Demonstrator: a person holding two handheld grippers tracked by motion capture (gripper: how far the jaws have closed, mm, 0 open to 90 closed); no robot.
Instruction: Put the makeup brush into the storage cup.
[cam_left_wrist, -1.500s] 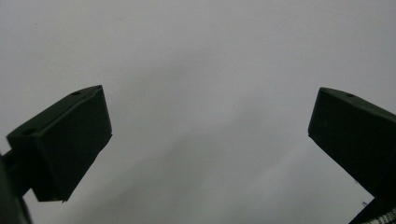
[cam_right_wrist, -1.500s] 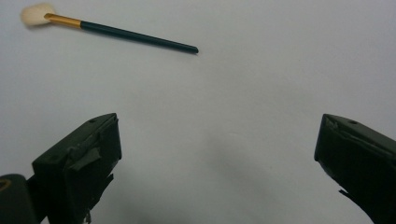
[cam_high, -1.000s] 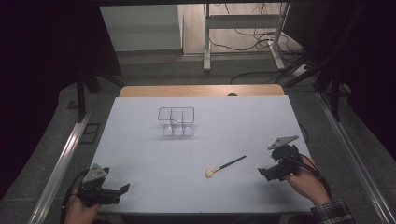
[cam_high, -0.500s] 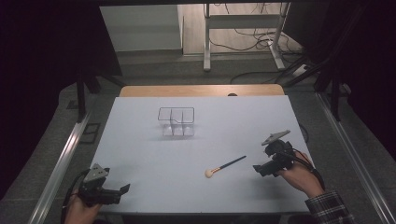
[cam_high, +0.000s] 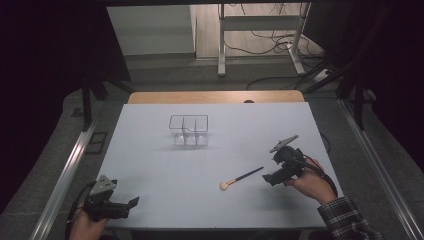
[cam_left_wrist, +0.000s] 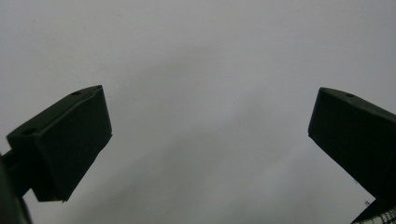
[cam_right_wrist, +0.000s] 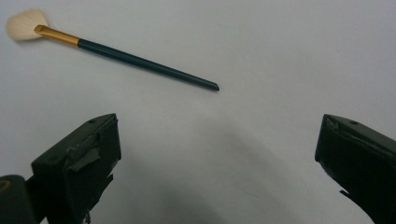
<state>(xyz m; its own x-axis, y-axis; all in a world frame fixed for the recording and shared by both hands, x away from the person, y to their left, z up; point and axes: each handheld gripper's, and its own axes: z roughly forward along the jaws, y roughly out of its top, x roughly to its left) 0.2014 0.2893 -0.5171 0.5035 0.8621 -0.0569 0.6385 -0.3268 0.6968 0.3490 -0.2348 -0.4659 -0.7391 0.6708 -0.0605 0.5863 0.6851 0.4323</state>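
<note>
Makeup brush (cam_right_wrist: 116, 49) flat on white table (cam_high: 150, 165), unmarked, right gripper (cam_high: 272, 178) near, both grippers' jaws wide apart, empty

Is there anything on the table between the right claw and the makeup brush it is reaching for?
Nothing visible. The right claw is open with only bare white table between it and the handle tip of the makeup brush. The clear divided organizer sits well off that line.
</note>
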